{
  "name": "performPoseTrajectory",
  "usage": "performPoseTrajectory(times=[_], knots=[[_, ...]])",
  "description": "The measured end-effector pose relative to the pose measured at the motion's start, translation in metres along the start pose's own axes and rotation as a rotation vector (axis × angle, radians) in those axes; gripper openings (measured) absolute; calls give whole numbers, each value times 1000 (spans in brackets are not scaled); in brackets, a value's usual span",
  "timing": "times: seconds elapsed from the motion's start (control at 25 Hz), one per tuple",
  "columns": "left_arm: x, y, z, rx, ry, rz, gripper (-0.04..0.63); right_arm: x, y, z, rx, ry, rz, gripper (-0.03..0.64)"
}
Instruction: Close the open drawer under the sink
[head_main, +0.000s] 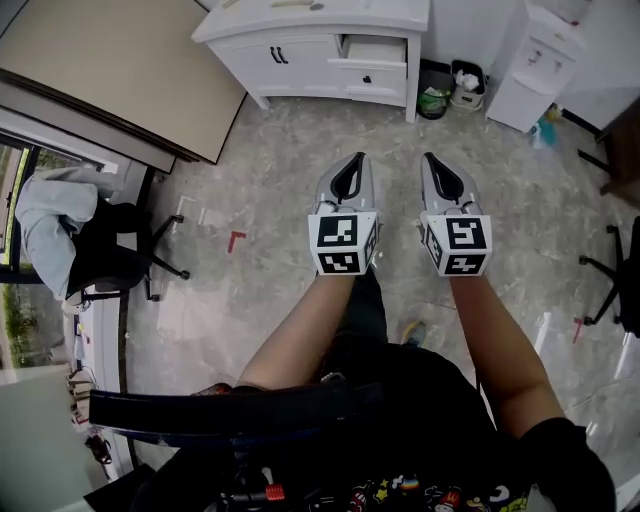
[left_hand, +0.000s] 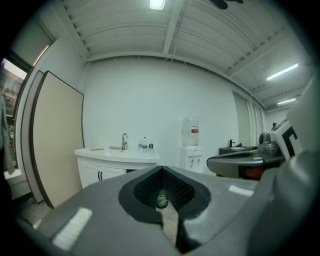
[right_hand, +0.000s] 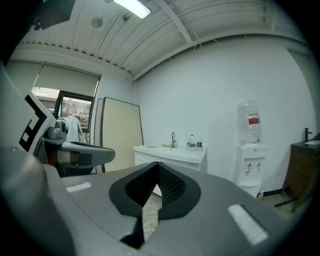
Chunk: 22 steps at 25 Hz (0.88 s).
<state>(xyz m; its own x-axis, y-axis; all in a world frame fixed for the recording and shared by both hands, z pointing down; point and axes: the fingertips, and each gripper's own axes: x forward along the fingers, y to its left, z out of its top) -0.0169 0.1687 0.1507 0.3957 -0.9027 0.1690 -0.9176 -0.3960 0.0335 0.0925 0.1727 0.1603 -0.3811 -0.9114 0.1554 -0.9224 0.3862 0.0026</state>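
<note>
Jaws, left gripper (head_main: 357, 158): tips together, nothing between them; its own view (left_hand: 161, 170) shows only a sliver of floor through the slot behind the tips.
Jaws, right gripper (head_main: 429, 157): likewise shut and empty, confirmed in its own view (right_hand: 157, 165).
Position: both are held side by side at frame centre in the head view, arms extended, tips aimed at the top of the frame. This reads as an approach carry, with no contact.

Sink cabinet (head_main: 300, 45): white, top centre of the head view, well apart from both grippers across bare floor (head_main: 280, 160).
Open drawer (head_main: 374, 48): upper right section of the cabinet, pulled out so its interior shows from above. A shut drawer with a dark knob sits below it.
Faucet (right_hand: 173, 139) and small bottles (right_hand: 194, 142): on the cabinet top.
Water dispenser (head_main: 535, 60): top right, beside two bins (head_main: 450, 90).

Judgement: task not started. Shut jaws probably suit a flat push on the drawer front, and the right gripper lines up nearer to it.
</note>
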Motion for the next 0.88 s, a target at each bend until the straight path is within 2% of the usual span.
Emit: performPoseTrajectory(times=[0.12, 0.24, 0.36, 0.52, 0.72, 0.88], knots=[[61, 51, -8, -6, 9, -28, 0, 72, 4, -2, -23, 15, -6, 23], [133, 95, 4, -5, 0, -68, 0, 151, -11, 14, -46, 17, -38, 23], [193, 125, 18, -4, -9, -106, 0, 218, -32, 26, -36, 18, -79, 23], [249, 144, 13, -11, 8, -122, 0, 281, -55, 17, -15, 42, -81, 23], [320, 159, -19, -13, 13, -81, 0, 345, -99, -15, 1, 46, -69, 23], [383, 179, -83, -41, 3, -18, 1, 396, -121, -69, -23, 28, -43, 23]])
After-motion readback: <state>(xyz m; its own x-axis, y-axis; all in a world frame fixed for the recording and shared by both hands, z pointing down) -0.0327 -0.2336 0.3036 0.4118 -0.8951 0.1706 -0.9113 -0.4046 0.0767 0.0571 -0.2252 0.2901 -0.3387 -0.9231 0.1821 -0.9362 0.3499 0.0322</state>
